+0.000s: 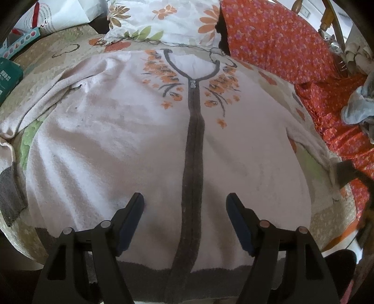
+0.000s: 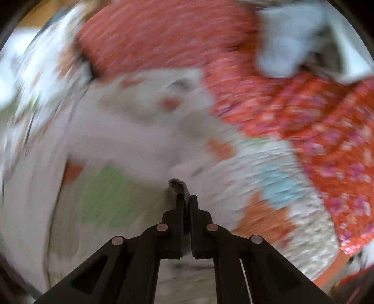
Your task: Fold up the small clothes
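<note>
A pale pink cardigan (image 1: 131, 140) with a grey-brown front band (image 1: 194, 149), orange flower embroidery and grey-brown hem lies spread front-up on a quilted bedspread (image 1: 42, 60). My left gripper (image 1: 184, 203) is open and empty, held above the cardigan's lower front, one finger on each side of the band. The right gripper (image 2: 186, 198) is shut on the grey-brown cuff (image 2: 178, 186) of the cardigan's right sleeve (image 2: 131, 145); that view is heavily blurred. It shows as a dark blurred shape at the right edge of the left wrist view (image 1: 346, 173).
An orange-red flowered cloth (image 1: 280, 39) lies at the back right and along the right side. A white flowered pillow (image 1: 163, 21) is at the back. A grey-blue garment (image 1: 360, 105) sits on the right. A teal box (image 1: 9, 79) and paper items are at the left.
</note>
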